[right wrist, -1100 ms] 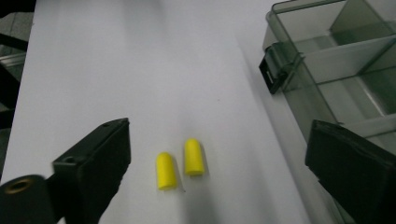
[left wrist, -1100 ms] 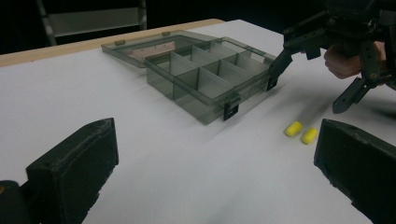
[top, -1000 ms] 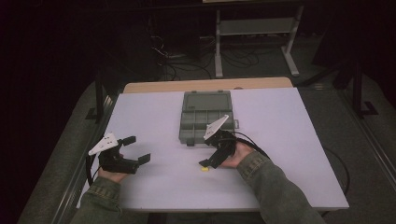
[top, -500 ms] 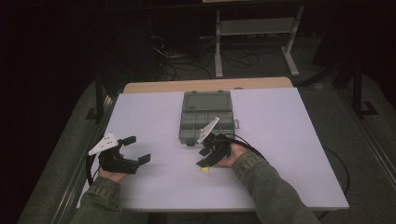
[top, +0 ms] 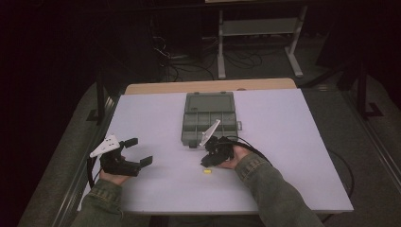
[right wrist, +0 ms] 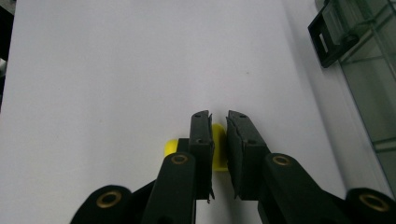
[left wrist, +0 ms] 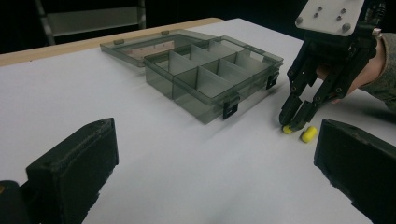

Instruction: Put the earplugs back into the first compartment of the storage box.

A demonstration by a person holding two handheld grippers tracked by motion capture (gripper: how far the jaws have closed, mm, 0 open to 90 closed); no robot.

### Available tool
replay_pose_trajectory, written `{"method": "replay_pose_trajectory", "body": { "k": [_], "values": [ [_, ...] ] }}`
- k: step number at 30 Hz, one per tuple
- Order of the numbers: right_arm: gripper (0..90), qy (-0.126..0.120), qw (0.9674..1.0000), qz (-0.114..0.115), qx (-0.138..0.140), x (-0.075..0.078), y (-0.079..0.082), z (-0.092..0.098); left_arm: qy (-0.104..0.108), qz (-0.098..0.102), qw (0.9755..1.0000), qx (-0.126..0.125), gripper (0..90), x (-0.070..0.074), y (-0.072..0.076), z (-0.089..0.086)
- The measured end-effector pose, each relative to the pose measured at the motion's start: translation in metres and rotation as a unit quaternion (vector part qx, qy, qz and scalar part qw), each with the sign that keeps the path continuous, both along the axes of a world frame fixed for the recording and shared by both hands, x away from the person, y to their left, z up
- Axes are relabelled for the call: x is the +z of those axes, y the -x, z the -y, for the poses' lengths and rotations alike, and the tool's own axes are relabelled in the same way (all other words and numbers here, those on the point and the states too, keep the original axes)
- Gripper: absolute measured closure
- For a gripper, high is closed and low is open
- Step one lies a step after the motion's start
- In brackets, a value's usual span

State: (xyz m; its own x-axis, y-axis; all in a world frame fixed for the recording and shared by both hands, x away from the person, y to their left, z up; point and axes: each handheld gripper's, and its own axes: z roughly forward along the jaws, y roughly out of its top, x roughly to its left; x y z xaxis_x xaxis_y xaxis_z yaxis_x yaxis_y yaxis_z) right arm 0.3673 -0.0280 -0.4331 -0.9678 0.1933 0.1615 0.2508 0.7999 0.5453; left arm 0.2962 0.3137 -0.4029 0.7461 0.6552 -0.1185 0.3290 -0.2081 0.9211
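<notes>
- The right gripper (left wrist: 295,125) is down on the white surface (top: 283,142), and its jaws have just been closing onto one small yellow plastic capsule-shaped piece (right wrist: 218,151), which now sits pinched between the pads.
- A second yellow piece (left wrist: 308,134) lies loose on the surface just beside those jaws (in the right gripper view another bit of yellow peeks out left of the jaws, I'd guess it's the same one).
- The grey translucent plastic compartment box (top: 209,119) sits near, lid flipped open and flat behind it. Every compartment I can see looks empty.
- So my read: very early days. First piece grabbed but not lifted, nothing sorted into the box.
- The left gripper (top: 137,151) hovers well apart at the near left with jaws wide open, holding nothing.
- Room is dark: cables on the floor and a metal-framed table (top: 257,28) behind.
</notes>
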Motion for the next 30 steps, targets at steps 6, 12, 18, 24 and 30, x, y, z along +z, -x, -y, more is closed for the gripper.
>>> {"method": "replay_pose_trajectory", "body": {
  "k": [6,12,18,24,30],
  "values": [
    [81.4,-0.018,0.9998,-0.008,-0.010,0.004,-0.003,0.005,0.000,-0.001,1.0000,0.000,0.0,0.000,0.000,0.000],
    [82.4,-0.038,0.9991,-0.006,-0.019,0.016,-0.006,0.010,0.000,-0.001,1.0000,0.000,0.0,0.000,0.000,0.000],
    [83.0,-0.052,0.9982,0.000,-0.030,0.029,-0.010,0.015,0.001,-0.002,1.0000,0.000,0.0,-0.001,0.000,0.000],
    [83.3,-0.061,0.9974,0.004,-0.037,0.041,-0.013,0.017,0.001,-0.003,1.0000,0.000,0.0,-0.001,-0.001,0.000],
    [83.4,-0.065,0.9972,0.009,-0.036,0.052,-0.017,0.013,0.002,-0.003,1.0000,0.000,0.0,-0.001,-0.001,0.000]
  ]
}}
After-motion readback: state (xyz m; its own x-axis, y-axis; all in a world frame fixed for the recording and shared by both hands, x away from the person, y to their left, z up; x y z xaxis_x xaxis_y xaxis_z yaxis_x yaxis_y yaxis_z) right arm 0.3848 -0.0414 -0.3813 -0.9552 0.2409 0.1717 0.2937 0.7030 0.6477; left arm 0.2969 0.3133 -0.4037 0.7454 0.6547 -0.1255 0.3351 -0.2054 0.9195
